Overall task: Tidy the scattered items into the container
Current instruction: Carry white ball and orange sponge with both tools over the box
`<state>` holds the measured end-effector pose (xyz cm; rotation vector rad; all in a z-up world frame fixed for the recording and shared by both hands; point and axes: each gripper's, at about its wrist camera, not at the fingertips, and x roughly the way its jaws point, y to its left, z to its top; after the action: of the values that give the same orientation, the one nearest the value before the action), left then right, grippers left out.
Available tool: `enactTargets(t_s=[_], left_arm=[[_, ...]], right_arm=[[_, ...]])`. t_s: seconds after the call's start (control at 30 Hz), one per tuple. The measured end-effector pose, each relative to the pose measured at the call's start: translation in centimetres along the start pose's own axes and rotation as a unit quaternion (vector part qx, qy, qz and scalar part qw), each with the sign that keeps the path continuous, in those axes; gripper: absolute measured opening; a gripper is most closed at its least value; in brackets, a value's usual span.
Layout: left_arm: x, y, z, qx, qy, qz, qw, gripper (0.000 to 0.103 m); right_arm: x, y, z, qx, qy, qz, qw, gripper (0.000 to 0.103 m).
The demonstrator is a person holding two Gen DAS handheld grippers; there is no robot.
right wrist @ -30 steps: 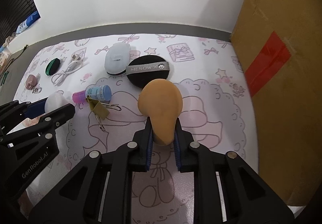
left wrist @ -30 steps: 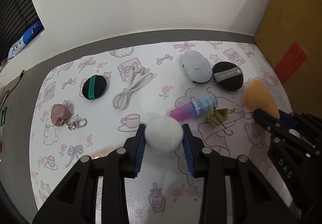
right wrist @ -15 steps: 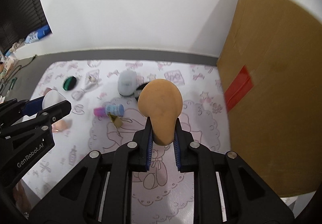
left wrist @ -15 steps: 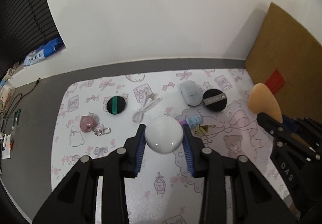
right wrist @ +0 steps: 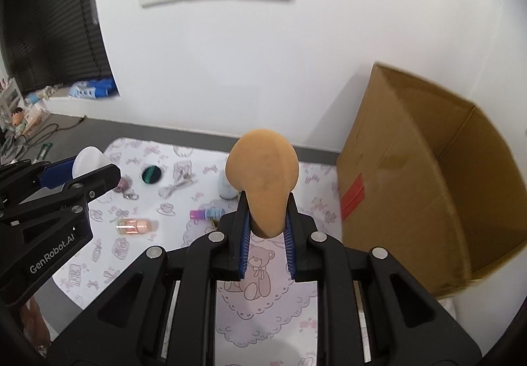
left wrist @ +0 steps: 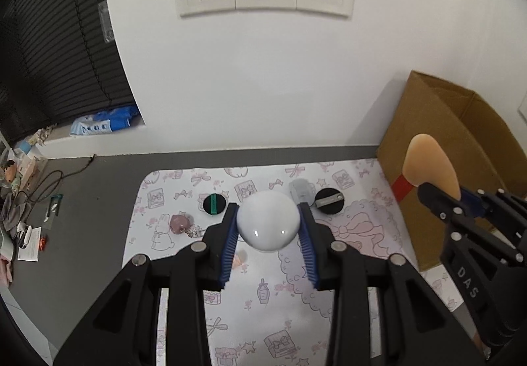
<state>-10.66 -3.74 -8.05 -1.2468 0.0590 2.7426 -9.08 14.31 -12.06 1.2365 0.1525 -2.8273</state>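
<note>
- Here, in the left wrist view, a white rounded object (left wrist: 268,225) is clamped between the blue pads of the left gripper (left wrist: 268,236), high above the patterned mat (left wrist: 346,297).
- Left on the mat are a green-banded black puff (left wrist: 214,204), a pink heart keychain (left wrist: 180,223) and a black puff with a grey strap (left wrist: 329,200); the open cardboard box (left wrist: 444,135) stands at the right.
- In the right wrist view, the narrow end of an orange makeup sponge (right wrist: 263,180) is pinched by the nearly closed right gripper (right wrist: 266,234).
- A white cable (right wrist: 174,185), a blue-and-pink tube (right wrist: 207,213) and a small peach bottle (right wrist: 136,225) remain on the mat.
- The box's near wall should be cleared fully before release; the sponge is best let go first, well inside, with the left load kept level behind it.
</note>
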Motion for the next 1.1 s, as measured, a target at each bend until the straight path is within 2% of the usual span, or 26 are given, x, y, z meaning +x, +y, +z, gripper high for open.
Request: enactTargets(t_s=[0.63,1.1], left_arm=[[-10.4,-0.1,1.8,0.006,-0.096,0.011,0.9953,0.035],[-12.3,0.3,1.0,0.011,-0.113,0.002,0.9936,0.035]], right_arm=[[-10.7,0.3,2.4,-0.005,-0.087,-0.012,0.996,0.018],[-13.4,0.5,2.2,-0.003,-0.107,-0.026,0.994,0.019]])
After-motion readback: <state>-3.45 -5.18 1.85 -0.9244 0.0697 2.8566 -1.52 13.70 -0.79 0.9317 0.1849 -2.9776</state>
